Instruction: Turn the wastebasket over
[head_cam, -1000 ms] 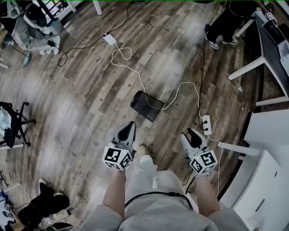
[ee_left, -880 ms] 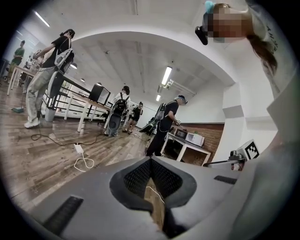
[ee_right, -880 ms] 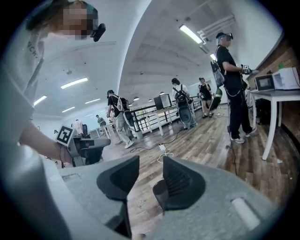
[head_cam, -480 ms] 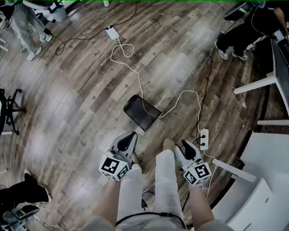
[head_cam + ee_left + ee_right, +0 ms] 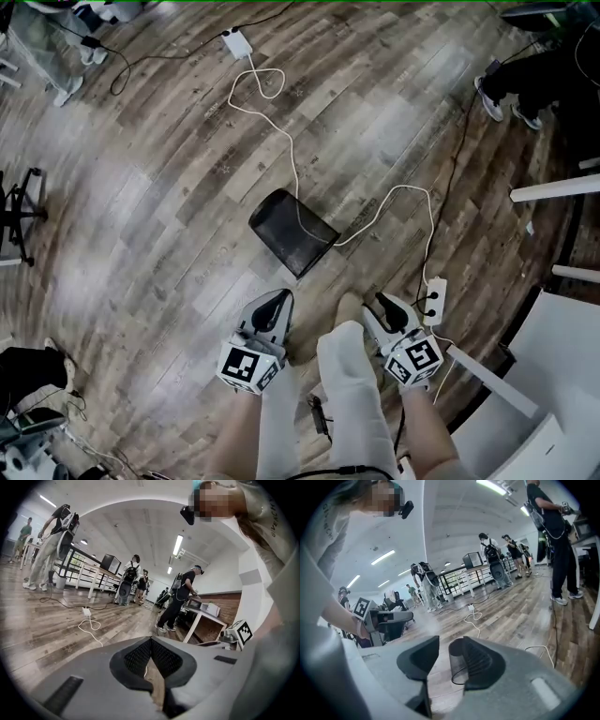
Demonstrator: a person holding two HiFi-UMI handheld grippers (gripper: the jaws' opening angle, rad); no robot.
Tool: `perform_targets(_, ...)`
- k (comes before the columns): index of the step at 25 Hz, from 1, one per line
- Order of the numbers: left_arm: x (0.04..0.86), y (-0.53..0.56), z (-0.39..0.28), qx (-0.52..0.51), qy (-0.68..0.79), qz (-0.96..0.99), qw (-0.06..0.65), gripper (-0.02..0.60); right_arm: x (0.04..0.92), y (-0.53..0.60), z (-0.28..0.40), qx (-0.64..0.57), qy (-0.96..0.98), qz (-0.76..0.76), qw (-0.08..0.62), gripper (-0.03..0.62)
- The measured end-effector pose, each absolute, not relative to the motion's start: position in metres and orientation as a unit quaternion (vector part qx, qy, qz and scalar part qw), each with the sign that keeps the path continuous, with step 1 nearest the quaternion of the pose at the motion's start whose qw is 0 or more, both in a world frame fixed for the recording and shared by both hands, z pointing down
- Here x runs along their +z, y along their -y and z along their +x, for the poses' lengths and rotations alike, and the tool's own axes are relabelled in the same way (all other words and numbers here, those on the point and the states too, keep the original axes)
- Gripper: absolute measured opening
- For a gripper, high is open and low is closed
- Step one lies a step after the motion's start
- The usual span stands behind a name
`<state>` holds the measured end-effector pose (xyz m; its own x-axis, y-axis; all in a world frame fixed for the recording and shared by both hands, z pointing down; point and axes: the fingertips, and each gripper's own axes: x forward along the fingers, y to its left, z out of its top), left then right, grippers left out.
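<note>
Wastebasket on its side on the wood floor, with both of our grippers short of it.

At the far left an office chair stands well apart from everything else. From a white adapter at the top, a white cable loops down and lies across the black mesh wastebasket, which rests on its side mid-floor. Nearer to us than the wastebasket we hold the left gripper, its jaws pressed together with nothing between them. Our pale-trousered leg rises between the two grippers. The right gripper has its jaws standing apart and empty, and its own view shows the wastebasket through the gap, apart from the pads. Just right of that gripper, the white cable ends at a power strip. A black cable trails up the floor, and a white table fills the corner.
</note>
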<state>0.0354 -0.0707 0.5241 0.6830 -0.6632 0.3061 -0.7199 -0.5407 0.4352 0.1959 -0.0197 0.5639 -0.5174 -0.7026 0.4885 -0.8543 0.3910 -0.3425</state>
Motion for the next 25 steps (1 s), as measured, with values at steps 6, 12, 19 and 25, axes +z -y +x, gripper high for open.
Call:
perform_targets(6, 0.586, 0.078, 0.055, 0.082, 0.402, 0.870, 0.274, -0.002, 0.623, 0.040, 0.213, 0.291, 0.826, 0.462, 0.138, 0.152)
perform_targets(12, 0.643, 0.087, 0.066, 0.112, 0.415, 0.862, 0.270, -0.002, 0.674, 0.054, 0.220, 0.299, 0.828, 0.453, 0.142, 0.152)
perform_targets(19, 0.706, 0.089, 0.078, 0.157, 0.435, 0.846, 0.266, 0.000, 0.730, 0.071, 0.230, 0.303, 0.827, 0.450, 0.148, 0.158)
perform_targets(25, 0.751, 0.087, 0.084, 0.183, 0.441, 0.838, 0.265, 0.012, 0.775, 0.077, 0.236, 0.309, 0.826, 0.446, 0.152, 0.161)
